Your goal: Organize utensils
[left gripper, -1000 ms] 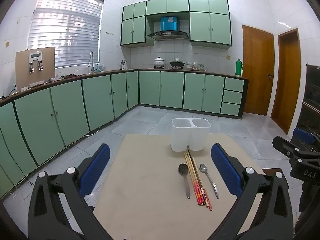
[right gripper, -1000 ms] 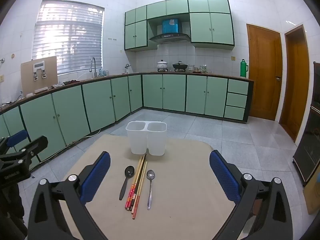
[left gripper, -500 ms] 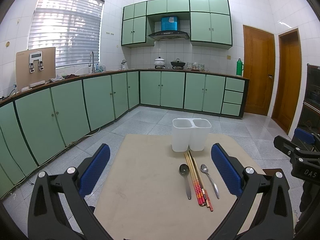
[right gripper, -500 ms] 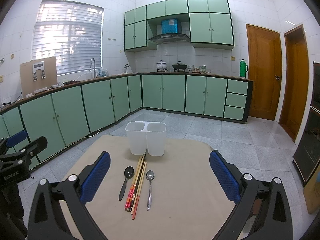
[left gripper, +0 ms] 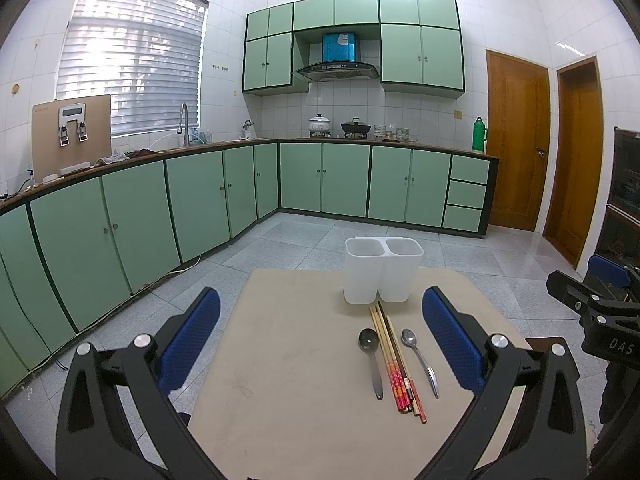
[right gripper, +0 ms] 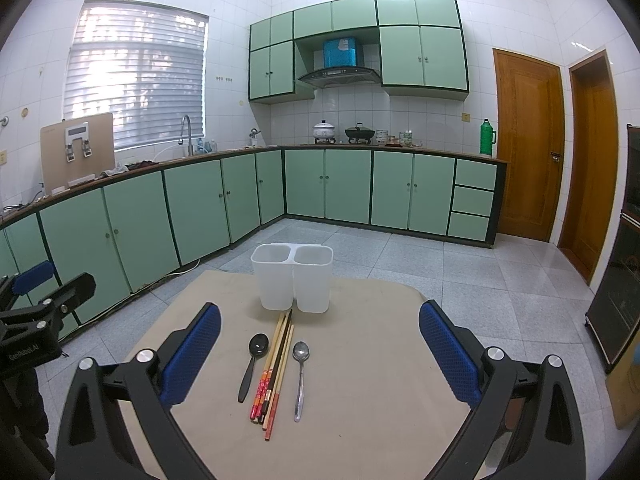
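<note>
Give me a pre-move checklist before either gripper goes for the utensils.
1. Left gripper open, holding nothing: ok.
2. Right gripper open, holding nothing: ok.
3. White two-compartment holder upright, both compartments empty: ok.
4. Dark spoon, chopsticks and silver spoon lie apart enough to grasp singly: spoons ok; chopsticks bunched, not ok.
5. Utensils between the right gripper's fingers: ok; off toward the right finger in the left view.
6. Grippers clear of each other: ok.

Beige table (right gripper: 360, 420): white two-cup holder (right gripper: 292, 282) at far edge; nearer, dark spoon (right gripper: 251, 364), chopsticks (right gripper: 275, 372), steel spoon (right gripper: 300, 376) side by side
</note>
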Demonstrator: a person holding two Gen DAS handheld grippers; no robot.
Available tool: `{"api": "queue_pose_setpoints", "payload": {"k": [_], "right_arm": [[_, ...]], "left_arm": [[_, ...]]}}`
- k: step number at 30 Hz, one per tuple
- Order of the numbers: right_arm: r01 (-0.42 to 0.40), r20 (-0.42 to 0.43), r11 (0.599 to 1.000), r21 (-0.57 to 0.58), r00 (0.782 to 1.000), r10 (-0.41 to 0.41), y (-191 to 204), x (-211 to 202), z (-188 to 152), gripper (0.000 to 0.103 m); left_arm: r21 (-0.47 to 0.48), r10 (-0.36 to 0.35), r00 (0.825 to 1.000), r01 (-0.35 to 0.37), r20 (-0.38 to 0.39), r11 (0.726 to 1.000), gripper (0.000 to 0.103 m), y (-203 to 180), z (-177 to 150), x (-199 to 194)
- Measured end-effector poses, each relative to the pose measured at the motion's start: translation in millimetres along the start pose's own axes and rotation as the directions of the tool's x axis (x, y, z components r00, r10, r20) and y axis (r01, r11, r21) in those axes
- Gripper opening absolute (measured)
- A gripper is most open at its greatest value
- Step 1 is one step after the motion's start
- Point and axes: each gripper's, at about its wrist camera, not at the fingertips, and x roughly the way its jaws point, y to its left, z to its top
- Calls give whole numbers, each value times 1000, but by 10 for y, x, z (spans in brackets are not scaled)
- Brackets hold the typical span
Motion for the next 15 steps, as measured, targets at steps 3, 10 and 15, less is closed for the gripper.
{"api": "queue_pose_setpoints", "payload": {"k": [3, 10, 15], "right_arm": [[1, -2, 1000, 0, 1000, -1, -3, 6, -2, 97], [2, -4, 1000, 3, 1000, -2, -61, 97, 0, 97], [4, -6, 1000, 6, 1000, -4, -37, 60, 13, 97]], "left_arm": [[1, 0, 1000, 0, -1, 1000, 98, -2, 0, 0], [2, 2, 1000, -2, -1, 1000, 98, -5, -5, 3], [1, 1, 1000, -1, -3, 1000, 98, 23, -1, -1]]}}
